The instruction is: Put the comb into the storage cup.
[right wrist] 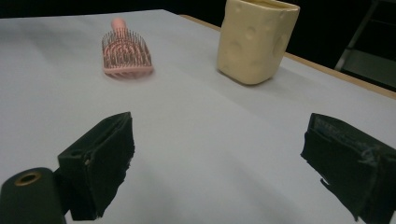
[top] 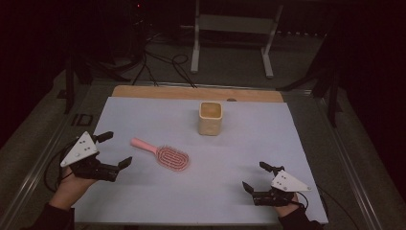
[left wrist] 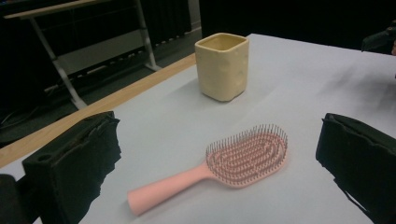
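A pink hairbrush (top: 165, 154) lies bristles up on the white sheet (top: 239, 143), handle toward the left. Behind it stands a cream square cup (top: 210, 118), upright and open at the top. My left gripper (top: 114, 149) is open just left of the brush handle, nothing between its jaws. In the left gripper view the hairbrush (left wrist: 233, 165) lies between the jaws' lines, with the cup (left wrist: 222, 65) beyond. My right gripper (top: 256, 176) is open near the front right of the sheet. Its view shows the hairbrush (right wrist: 125, 55) and the cup (right wrist: 256, 39) farther off.
A wooden strip (top: 196, 92) runs along the table's far edge. Beyond it a grey metal stand (top: 234, 33) and dark cables (top: 163, 64) sit on the floor. The sheet's front edge lies close to both hands.
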The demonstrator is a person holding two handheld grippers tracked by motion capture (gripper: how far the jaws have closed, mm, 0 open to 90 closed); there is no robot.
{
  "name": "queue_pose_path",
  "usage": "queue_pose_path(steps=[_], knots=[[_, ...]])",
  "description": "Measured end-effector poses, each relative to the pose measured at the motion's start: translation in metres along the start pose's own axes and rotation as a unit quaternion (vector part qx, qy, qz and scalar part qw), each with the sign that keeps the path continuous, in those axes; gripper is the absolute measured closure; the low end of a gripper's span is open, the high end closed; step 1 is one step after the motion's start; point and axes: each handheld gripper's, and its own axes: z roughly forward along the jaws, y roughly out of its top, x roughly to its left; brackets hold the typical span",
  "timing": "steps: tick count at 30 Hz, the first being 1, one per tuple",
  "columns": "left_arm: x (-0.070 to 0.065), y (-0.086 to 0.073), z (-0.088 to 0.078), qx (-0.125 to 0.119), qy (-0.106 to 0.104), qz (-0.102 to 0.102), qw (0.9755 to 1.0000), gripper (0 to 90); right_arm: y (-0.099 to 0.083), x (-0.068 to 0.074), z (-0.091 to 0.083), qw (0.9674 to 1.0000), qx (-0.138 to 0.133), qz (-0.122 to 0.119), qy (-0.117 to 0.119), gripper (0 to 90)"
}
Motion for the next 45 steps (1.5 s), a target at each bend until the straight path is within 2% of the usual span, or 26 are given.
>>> queue_pose_path(steps=[9, 11, 14, 20, 21, 25, 27, 28, 30, 31, 33, 38, 45], knots=[[0.017, 0.010, 0.020, 0.015, 0.009, 0.005, 0.9998, 0.0, 0.000, 0.000, 0.001, 1.0000, 0.000, 0.001, 0.002, 8.8], [0.017, 0.010, 0.020, 0.015, 0.009, 0.005, 0.9998, 0.0, 0.000, 0.001, 0.001, 1.0000, 0.000, 0.002, 0.002, 8.8], [0.026, 0.010, 0.031, 0.025, 0.017, 0.005, 0.9995, 0.0, 0.000, 0.001, 0.001, 1.0000, -0.001, -0.001, 0.003, 8.9], [0.034, 0.004, 0.046, 0.037, 0.028, 0.001, 0.9989, 6.2, 0.000, 0.001, 0.001, 1.0000, -0.002, 0.000, 0.005, 8.8], [0.038, 0.001, 0.053, 0.042, 0.033, -0.002, 0.9986, 7.9, 0.000, 0.001, 0.001, 1.0000, -0.002, 0.001, 0.005, 8.9], [0.042, -0.004, 0.065, 0.055, 0.043, 0.005, 0.9976, 15.1, 0.000, 0.001, 0.001, 1.0000, -0.003, 0.000, 0.006, 8.9], [0.045, -0.006, 0.072, 0.071, 0.035, -0.001, 0.9969, 15.5, 0.000, 0.001, 0.002, 1.0000, -0.003, 0.003, 0.007, 8.9], [0.045, -0.006, 0.072, 0.071, 0.035, -0.001, 0.9969, 17.5, 0.000, 0.001, 0.002, 1.0000, -0.003, 0.003, 0.007, 8.9], [0.046, -0.008, 0.078, 0.084, 0.045, 0.011, 0.9954, 18.7, 0.000, 0.001, 0.002, 1.0000, -0.002, 0.003, 0.008, 8.9], [0.047, -0.009, 0.080, 0.087, 0.043, 0.010, 0.9952, 19.7, 0.000, 0.001, 0.002, 1.0000, -0.003, 0.001, 0.008, 8.9], [0.049, -0.011, 0.083, 0.091, 0.052, 0.010, 0.9944, 21.7, 0.000, 0.001, 0.002, 1.0000, -0.004, 0.001, 0.009, 8.9], [0.058, -0.017, 0.093, 0.107, 0.049, -0.009, 0.9930, 34.4, 0.000, 0.001, 0.002, 0.9999, -0.004, 0.002, 0.009, 8.9], [0.065, -0.027, 0.109, 0.145, 0.058, -0.015, 0.9876, 51.1, 0.000, 0.001, 0.002, 0.9999, -0.003, 0.003, 0.010, 8.9]])
